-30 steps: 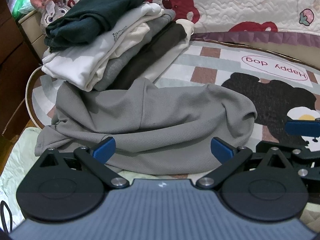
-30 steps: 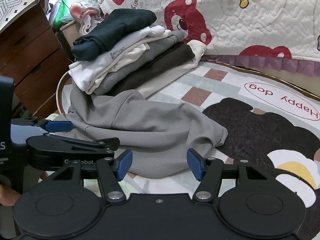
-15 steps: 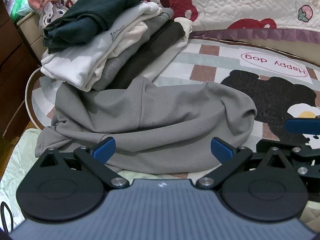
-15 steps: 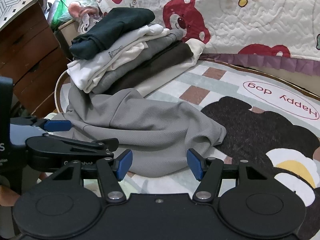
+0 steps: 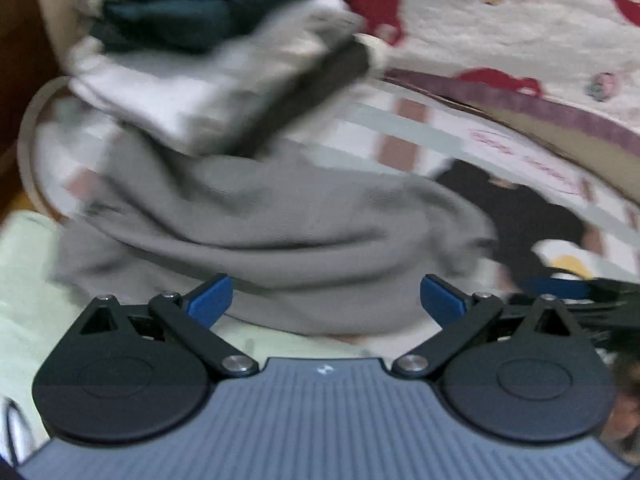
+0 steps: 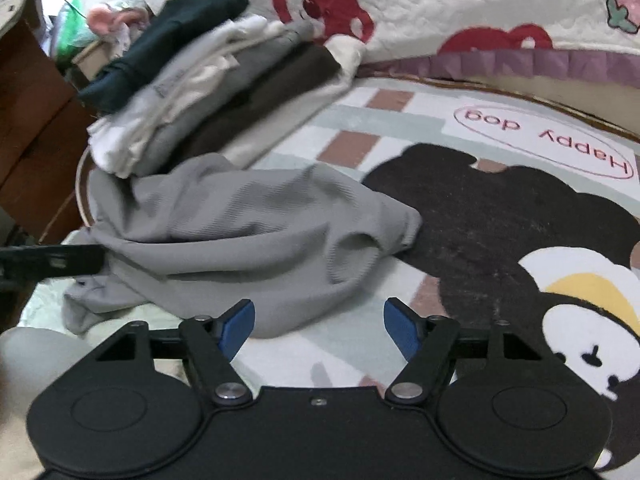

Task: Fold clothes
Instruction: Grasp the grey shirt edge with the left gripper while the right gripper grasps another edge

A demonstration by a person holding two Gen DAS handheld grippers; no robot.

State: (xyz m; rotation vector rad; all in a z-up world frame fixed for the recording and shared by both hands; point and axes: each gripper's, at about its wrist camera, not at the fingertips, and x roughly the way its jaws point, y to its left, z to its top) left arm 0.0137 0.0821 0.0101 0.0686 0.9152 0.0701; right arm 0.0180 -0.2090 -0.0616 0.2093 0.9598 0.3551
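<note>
- Left claw [image 5: 325,300]: blue fingers were spread wide, nothing between them. It hung low at the near hem of the grey garment [image 5: 280,232]; the view was motion-blurred, so we couldn't tell whether a fingertip touched cloth.
- Right claw [image 6: 319,330]: fingers also spread apart and empty, with the grey garment's near edge just ahead of the left finger and bare rug ahead of the right one.
- From the right wrist view, a dark bar of the left claw came in from the left edge, level with the garment's left end. Contact wasn't resolvable.
- Grey garment: lay in a loose, rumpled heap on the printed rug [image 6: 500,208], its left end bunched and trailing over the rug's rim. No crisp fold lines visible, so we judged this piece unfolded.
- Pile of clothes [image 6: 216,92]: sat behind the garment, touching its far edge and leaning. Layers ran dark on top, then white, cream, grey, brown, pale. They looked folded flat.
- Progress, as a judgement: several pieces were already stacked folded; the grey one was the only loose piece we could see, so it looked like the remaining work. Anything outside the frames was unknown.
- Backdrop: quilt with red bear print [image 6: 460,12] behind the rug, plush toy [image 6: 110,20] beyond the pile, wooden cabinet at far left.
</note>
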